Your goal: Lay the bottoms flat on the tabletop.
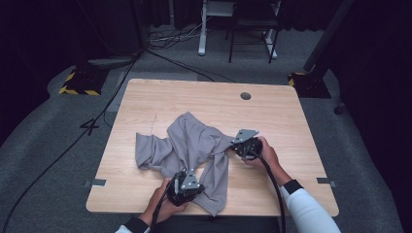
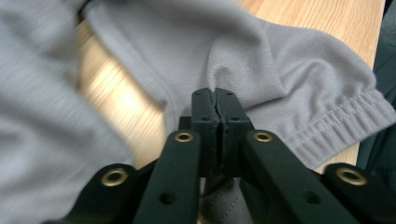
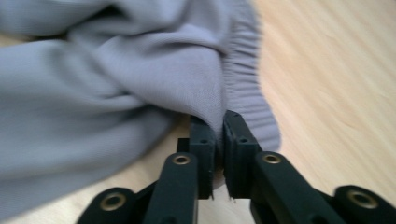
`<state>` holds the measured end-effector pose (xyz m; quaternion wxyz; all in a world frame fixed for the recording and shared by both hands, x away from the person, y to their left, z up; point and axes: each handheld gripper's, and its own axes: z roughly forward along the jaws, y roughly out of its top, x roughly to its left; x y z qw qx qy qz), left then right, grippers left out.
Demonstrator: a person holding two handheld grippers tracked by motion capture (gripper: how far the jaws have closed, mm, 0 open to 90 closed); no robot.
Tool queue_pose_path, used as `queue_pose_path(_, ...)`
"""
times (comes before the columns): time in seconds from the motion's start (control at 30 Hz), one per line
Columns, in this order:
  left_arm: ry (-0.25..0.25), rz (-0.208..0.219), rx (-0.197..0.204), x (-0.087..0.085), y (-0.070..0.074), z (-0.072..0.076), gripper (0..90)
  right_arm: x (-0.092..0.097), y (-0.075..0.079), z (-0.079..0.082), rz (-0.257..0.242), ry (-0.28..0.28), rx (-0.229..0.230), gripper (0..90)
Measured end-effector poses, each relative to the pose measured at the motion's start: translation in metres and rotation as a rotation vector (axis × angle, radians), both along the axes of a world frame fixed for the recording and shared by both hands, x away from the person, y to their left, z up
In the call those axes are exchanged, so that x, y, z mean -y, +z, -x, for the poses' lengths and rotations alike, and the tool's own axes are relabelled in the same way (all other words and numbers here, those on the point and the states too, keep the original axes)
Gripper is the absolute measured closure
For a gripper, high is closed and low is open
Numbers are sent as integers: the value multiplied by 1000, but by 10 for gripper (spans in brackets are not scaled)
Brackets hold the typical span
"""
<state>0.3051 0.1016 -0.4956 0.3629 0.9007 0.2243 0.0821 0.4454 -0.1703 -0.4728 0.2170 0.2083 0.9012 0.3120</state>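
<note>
A grey garment (image 1: 187,148) (a knit piece with elastic ribbed hems, possibly shorts; the crumpling prevents a sure reading) is seen lying bunched on the light wooden table (image 1: 291,121), somewhat left of centre and toward the near edge. One lobe is spread to the left, one runs back toward the middle of the table, and one strip hangs down toward the near edge.

The left gripper (image 1: 183,175) is held at the near side of the cloth, over the junction of the strip and the left lobe. In the left gripper view its jaws are pressed together on a fold of the fabric (image 2: 289,84), with cloth puckered at the tips (image 2: 215,93) and a stitched elastic hem (image 2: 336,126) lying just to the right.

The right gripper (image 1: 234,145) is placed at the right-hand edge of the garment, the hand (image 1: 265,154) behind it resting on the table. In the right gripper view its jaws are pinched on the cloth (image 3: 93,93) right beside the ribbed band (image 3: 247,84); a thin layer of fabric is caught between the pads (image 3: 219,126).

A dark round grommet (image 1: 246,95) is noted near the far edge, well apart from the garment.
</note>
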Motion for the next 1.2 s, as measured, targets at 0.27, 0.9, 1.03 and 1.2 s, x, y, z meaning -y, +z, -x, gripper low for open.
queue_pose_path(0.27, 75, -5, -45, -50, 3, -5, 887, 63, 17, -24, 0, -236, 26, 850)
queue_pose_path(0.9, 210, -19, -95, -126, 6, 14, 888, 208, 18, -41, -45, -748, -31, 848)
queue_pose_path(1.03, 237, -16, -92, -134, 7, 18, 888, 216, 17, -38, -70, -736, -56, 845)
queue_pose_path(1.2, 207, -13, -102, -137, 6, 18, 880, 209, 14, -39, 6, -726, -63, 660)
